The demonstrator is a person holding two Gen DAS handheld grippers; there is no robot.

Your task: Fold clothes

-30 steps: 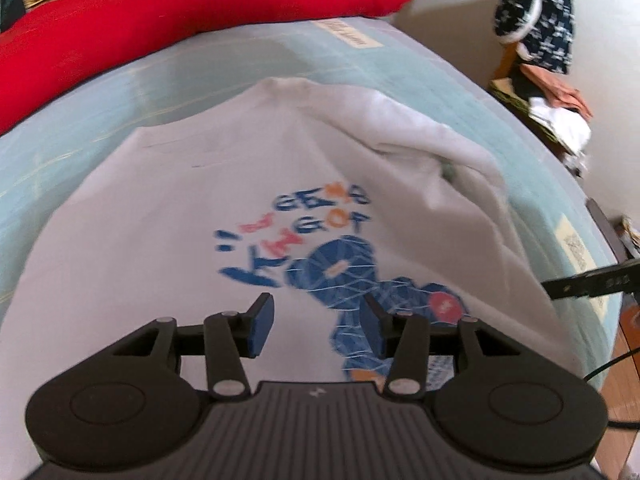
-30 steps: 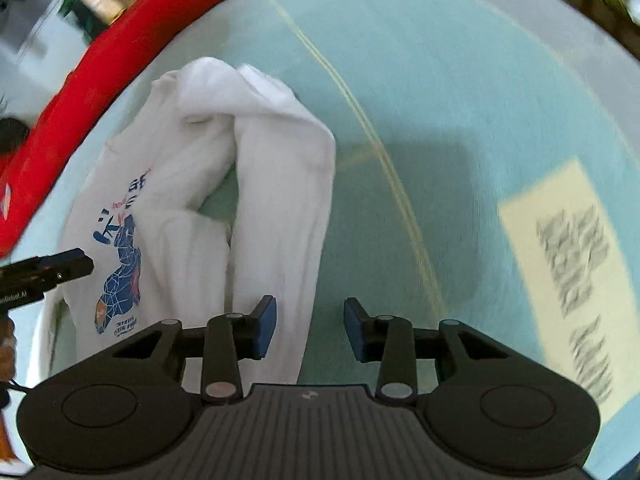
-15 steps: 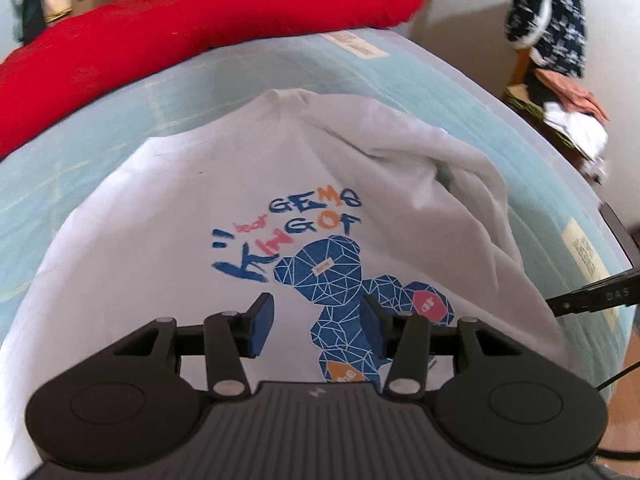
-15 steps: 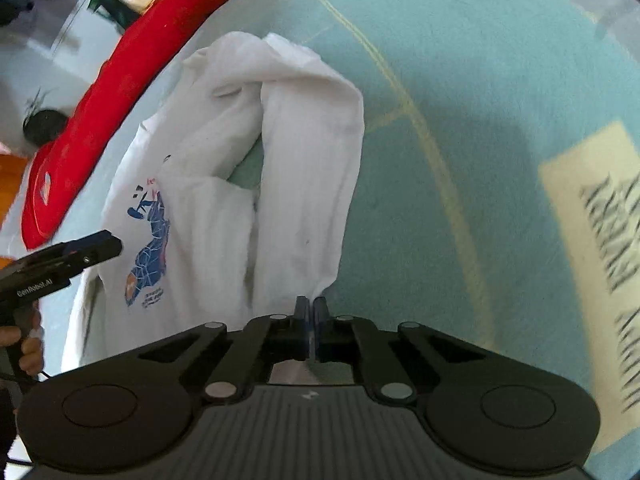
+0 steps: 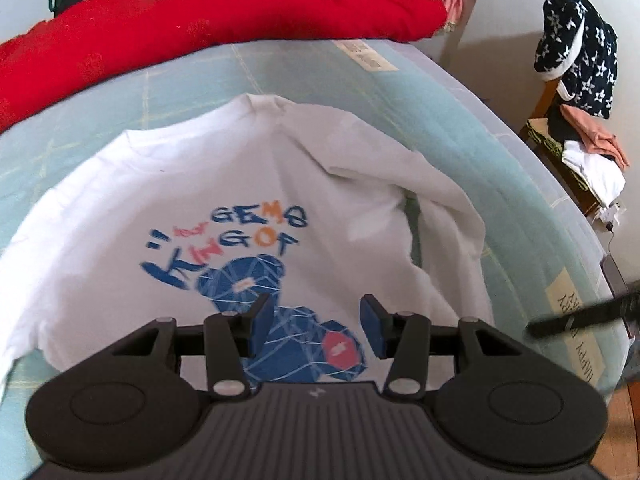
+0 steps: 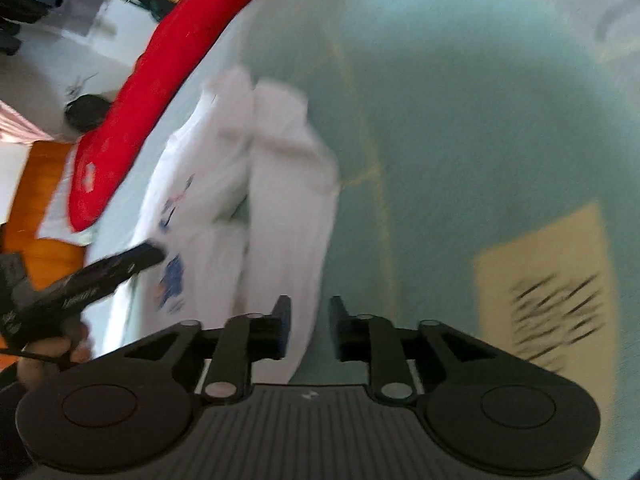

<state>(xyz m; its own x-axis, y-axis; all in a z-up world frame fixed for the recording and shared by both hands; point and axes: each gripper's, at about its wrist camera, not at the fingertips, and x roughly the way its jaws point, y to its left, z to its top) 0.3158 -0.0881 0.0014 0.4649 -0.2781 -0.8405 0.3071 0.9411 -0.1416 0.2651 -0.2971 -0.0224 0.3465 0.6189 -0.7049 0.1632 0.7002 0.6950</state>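
Note:
A white T-shirt (image 5: 248,184) with a blue bear print lies front up on the pale teal bed (image 5: 400,92); its right sleeve is folded in over the body. My left gripper (image 5: 316,320) hovers open over the print with nothing between its pads. In the right wrist view the same T-shirt (image 6: 280,184) looks blurred. My right gripper (image 6: 310,324) sits at its near right edge with jaws opening; cloth lies under the gap and the pads do not press it. The right gripper's finger (image 5: 580,316) shows at the left view's edge.
A long red bolster (image 5: 200,20) runs along the far side of the bed. A chair (image 5: 568,128) piled with clothes stands to the right, off the bed. Beige printed labels (image 6: 560,280) mark the sheet. A hand (image 6: 44,360) holds the left gripper over an orange floor.
The right gripper was shut at the shirt's near edge half a second ago and its jaws now stand apart. Both views have slid sideways; the left gripper stays open over the print.

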